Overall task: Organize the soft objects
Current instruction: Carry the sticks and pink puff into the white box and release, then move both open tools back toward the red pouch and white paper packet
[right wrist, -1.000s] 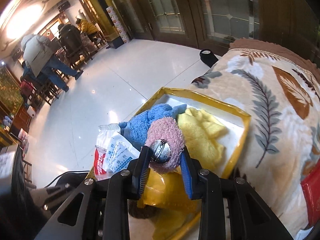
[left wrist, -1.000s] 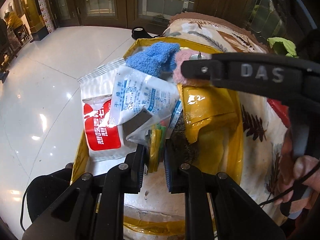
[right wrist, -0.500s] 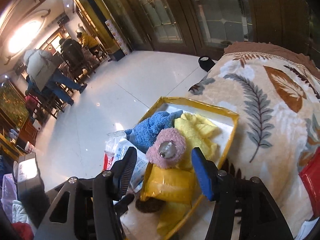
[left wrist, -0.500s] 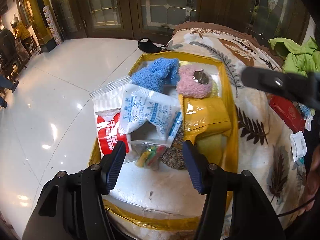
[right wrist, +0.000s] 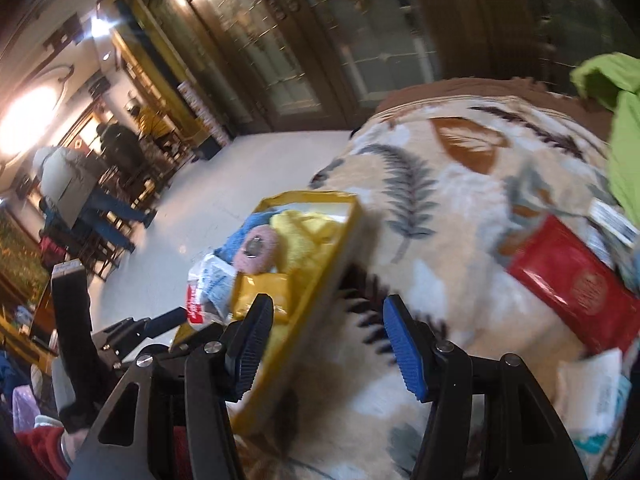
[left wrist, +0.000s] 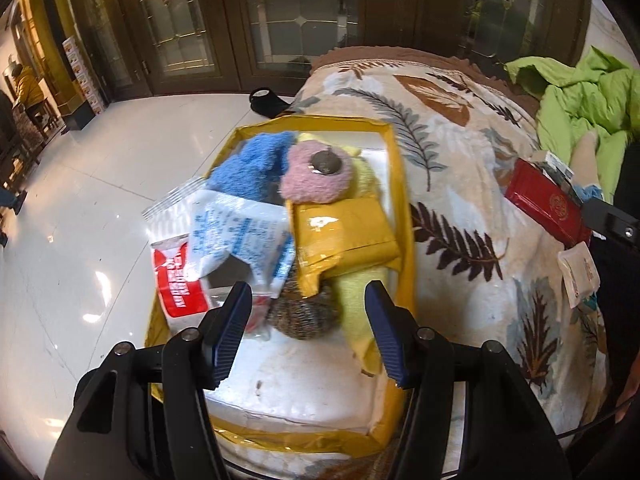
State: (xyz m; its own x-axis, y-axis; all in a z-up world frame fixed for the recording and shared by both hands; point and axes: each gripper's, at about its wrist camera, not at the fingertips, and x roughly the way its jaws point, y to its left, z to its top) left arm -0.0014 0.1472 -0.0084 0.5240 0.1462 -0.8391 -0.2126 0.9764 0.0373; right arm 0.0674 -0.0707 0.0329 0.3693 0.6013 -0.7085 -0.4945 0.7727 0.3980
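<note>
**Box nearly packed, both grippers free**

Our left gripper (left wrist: 306, 322) hangs with its jaws apart and nothing between them, just above the box (left wrist: 402, 216). Our right gripper (right wrist: 326, 344) is released too, over the blanket (right wrist: 432, 240) at the box's 3 o'clock.

Inside the box: one pink puff (left wrist: 316, 178) at 12, one blue sock (left wrist: 248, 168) at 11, yellow cloth (left wrist: 356, 292) underneath. All light, squashy and not fragile, so we pinch the fluff mid-body.

The one yellow pouch (left wrist: 344, 228) and two white packets (left wrist: 240, 232) look slippery; we'd grab their edges. One red pack (right wrist: 576, 288) waits on the blanket.
</note>
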